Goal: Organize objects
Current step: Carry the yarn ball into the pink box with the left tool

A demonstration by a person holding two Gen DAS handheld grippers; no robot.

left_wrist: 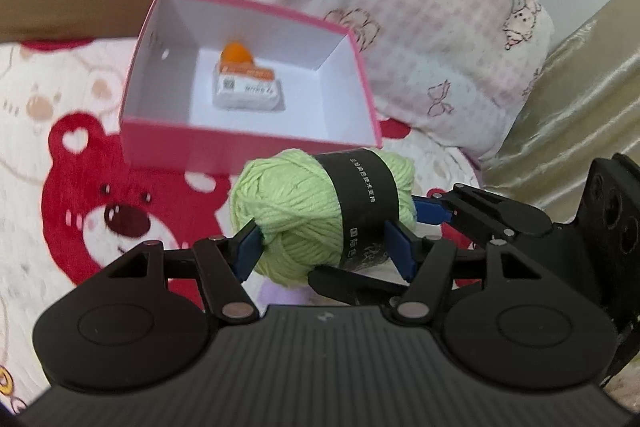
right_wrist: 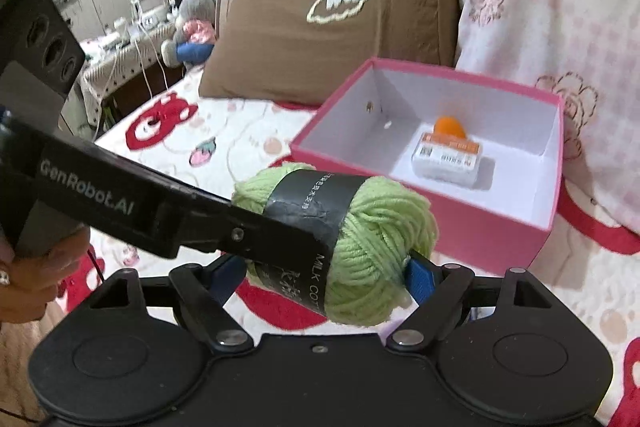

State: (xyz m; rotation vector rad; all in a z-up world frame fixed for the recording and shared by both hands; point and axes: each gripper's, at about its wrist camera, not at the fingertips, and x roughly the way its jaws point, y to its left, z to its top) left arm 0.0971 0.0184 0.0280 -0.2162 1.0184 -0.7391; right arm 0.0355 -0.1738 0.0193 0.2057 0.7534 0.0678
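You hold one skein of soft, pale green yarn (left_wrist: pixel 304 215) between your two grippers, raised above the bed and just in front of the box. It is a plump, rounded bundle of ribbed strands with one glossy black paper band (left_wrist: pixel 362 199) wrapped round its middle, printed in small white letters.

Your left gripper (left_wrist: pixel 326 245) is clenched on the yarn: its two blue-padded fingers (left_wrist: pixel 248 251) press into the skein from either side. Your right gripper (right_wrist: pixel 324 277) reaches in from the other side; one blue finger (right_wrist: pixel 420 277) touches the yarn's right end, while its other finger is hidden behind the left gripper's black arm, so you cannot tell whether that grip is firm. Both grippers are matte black plastic with round silver pivots. Part of your hand (right_wrist: pixel 28 283) shows at the lower left of the right wrist view.

Under the yarn lies one fleecy white bedspread (left_wrist: pixel 48 131) printed with red bears.

Just beyond sits one open, rectangular pink cardboard box (left_wrist: pixel 224 149) with smooth white inner walls. Inside it are two things: one small white packet (left_wrist: pixel 246 91) with an orange strip, and one rounded orange object (left_wrist: pixel 237 53) touching its far edge, too blurred to name.

Behind the box lean two pillows: one brown pillow (right_wrist: pixel 320 39) with a stitched cloud outline, and one pink-checked pillow (left_wrist: pixel 420 27) with small cartoon figures.
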